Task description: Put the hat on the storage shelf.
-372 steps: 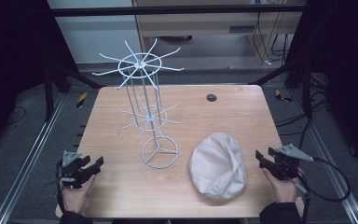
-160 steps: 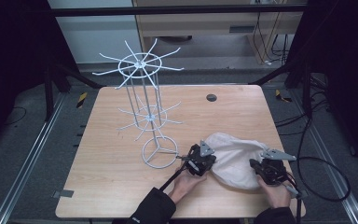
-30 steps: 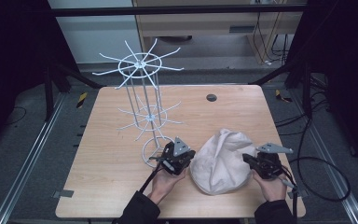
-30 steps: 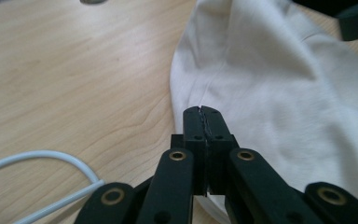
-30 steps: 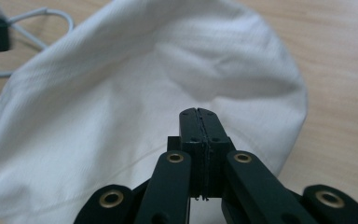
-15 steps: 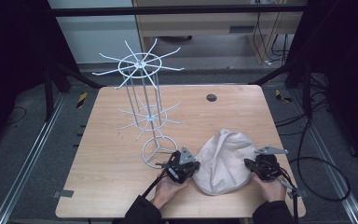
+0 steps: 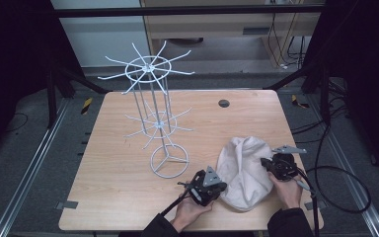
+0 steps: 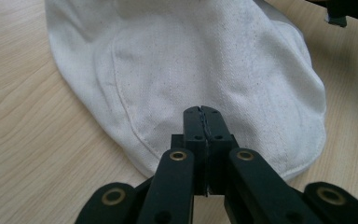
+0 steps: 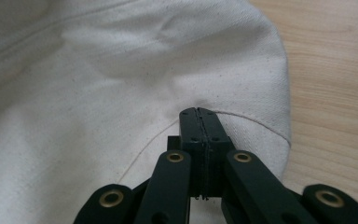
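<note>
A white wire rack (image 7: pixel 153 113) is standing on the left half of the tabletop (image 7: pixel 113 192), its round base near the middle, with nothing hanging on its arms. Just right of that base, the left gripper (image 7: pixel 212 190) is sitting near the front edge, its tips touching or almost touching the left edge of a white cloth cap (image 7: pixel 244 173). In the left gripper view the left gripper (image 8: pixel 201 112) is showing its jaws pressed fully together, lying over the cap's (image 8: pixel 191 70) stitched brim with no cloth caught between them.

The cap is lying flat on the near right part of the tabletop, slightly rumpled. It is looking soft, light and limp, so it will likely sag and fold when lifted; the stitched, doubled edge of the brim seems the firmest place to pinch, one hold on each side.

At the cap's right edge, the right gripper (image 7: pixel 266 163) is resting against the cloth. In the right gripper view the right gripper (image 9: pixel 198 112) is likewise closed tight, its tips lying on a seam of the cap (image 9: pixel 121 84), holding nothing. A small dark disc (image 7: pixel 223 103) is lying at the far side.
</note>
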